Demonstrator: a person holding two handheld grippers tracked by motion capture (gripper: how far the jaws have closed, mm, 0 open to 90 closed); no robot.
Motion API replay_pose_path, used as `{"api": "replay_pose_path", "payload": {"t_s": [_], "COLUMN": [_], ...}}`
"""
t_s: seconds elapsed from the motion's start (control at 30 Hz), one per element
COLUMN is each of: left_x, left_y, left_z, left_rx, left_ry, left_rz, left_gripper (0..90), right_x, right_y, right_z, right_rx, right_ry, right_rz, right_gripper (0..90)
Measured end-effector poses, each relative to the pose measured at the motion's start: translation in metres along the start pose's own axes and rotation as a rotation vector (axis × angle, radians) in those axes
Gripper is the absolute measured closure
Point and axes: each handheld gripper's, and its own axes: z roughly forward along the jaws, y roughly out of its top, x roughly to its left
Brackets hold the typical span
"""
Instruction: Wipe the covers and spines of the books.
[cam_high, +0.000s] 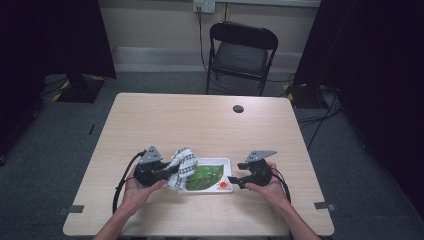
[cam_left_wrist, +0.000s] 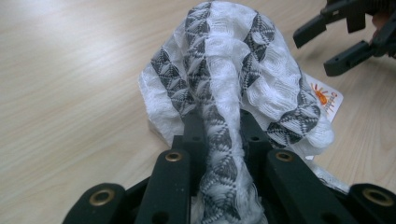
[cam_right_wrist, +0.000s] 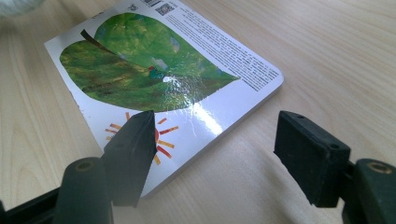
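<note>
White-and-grey cloth (cam_left_wrist: 224, 88) bunches between left gripper's (cam_left_wrist: 219, 140) closed jaws, over the book (cam_high: 212, 176).

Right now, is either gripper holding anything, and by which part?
The left gripper is shut on a bunched fold of the cloth. The right gripper is open, holding nothing, at the book's corner.

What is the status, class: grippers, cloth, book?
Left gripper shut on the patterned cloth, bunched over the book's left end. Right gripper open at the board book corner. Nothing in the way.
</note>
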Motion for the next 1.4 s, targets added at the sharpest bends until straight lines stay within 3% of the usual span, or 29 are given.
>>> {"api": "replay_pose_path", "payload": {"t_s": [0.23, 0.27, 0.4, 0.53, 0.57, 0.73, 0.77, 0.87, 0.93, 1.0, 1.07, 1.17, 1.23, 1.33, 1.4], "left_x": [0.0, 0.001, 0.007, -0.001, -0.002, -0.002, -0.001, -0.004, -0.005, -0.008, -0.012, -0.021, -0.028, -0.036, -0.041], "left_y": [0.004, 0.006, 0.007, 0.002, 0.002, 0.0, -0.001, -0.005, -0.006, -0.007, -0.009, -0.013, -0.013, -0.014, -0.013], "left_z": [0.018, 0.019, 0.03, 0.042, 0.043, 0.045, 0.044, 0.045, 0.043, 0.042, 0.04, 0.038, 0.036, 0.037, 0.039], "left_rx": [0.047, 0.034, 0.073, 0.118, 0.126, 0.117, 0.12, 0.094, 0.095, 0.097, 0.089, 0.084, 0.103, 0.104, 0.104], "left_ry": [0.024, 0.025, 0.036, 0.062, 0.056, 0.056, 0.064, 0.067, 0.071, 0.057, 0.047, 0.048, 0.038, -0.018, -0.011], "left_rz": [0.018, -0.001, -0.001, 0.032, 0.014, 0.007, 0.035, 0.019, 0.042, 0.061, 0.041, 0.065, 0.101, 0.147, 0.147], "left_gripper": [76.2, 76.1, 76.3, 72.2, 69.9, 66.5, 66.5, 67.7, 67.5, 67.6, 67.7, 68.0, 68.3, 68.9, 69.1], "right_x": [0.0, 0.0, 0.001, 0.0, 0.0, 0.001, 0.001, 0.001, 0.001, 0.001, 0.001, 0.0, 0.0, 0.001, 0.001], "right_y": [0.0, 0.0, -0.001, -0.001, -0.001, -0.001, -0.001, -0.001, -0.001, -0.001, -0.001, -0.002, -0.001, -0.001, -0.001], "right_z": [0.0, 0.0, 0.0, 0.0, 0.0, 0.001, 0.001, 0.002, 0.002, 0.002, 0.001, 0.0, 0.0, 0.0, 0.0], "right_rx": [0.002, 0.0, 0.002, 0.001, 0.001, 0.007, 0.007, 0.013, 0.014, 0.012, 0.011, 0.013, 0.014, 0.012, 0.01], "right_ry": [0.0, 0.0, 0.001, 0.005, 0.004, 0.002, 0.004, 0.006, 0.006, 0.006, 0.0, 0.0, 0.002, 0.002, 0.003], "right_rz": [0.003, 0.002, 0.006, 0.007, 0.008, 0.004, 0.003, 0.009, 0.008, 0.006, 0.01, 0.014, 0.01, 0.008, 0.008], "right_gripper": [29.4, 29.4, 29.4, 29.4, 29.4, 29.2, 29.1, 28.8, 28.8, 28.8, 28.7, 28.6, 28.7, 28.8, 28.8]}}
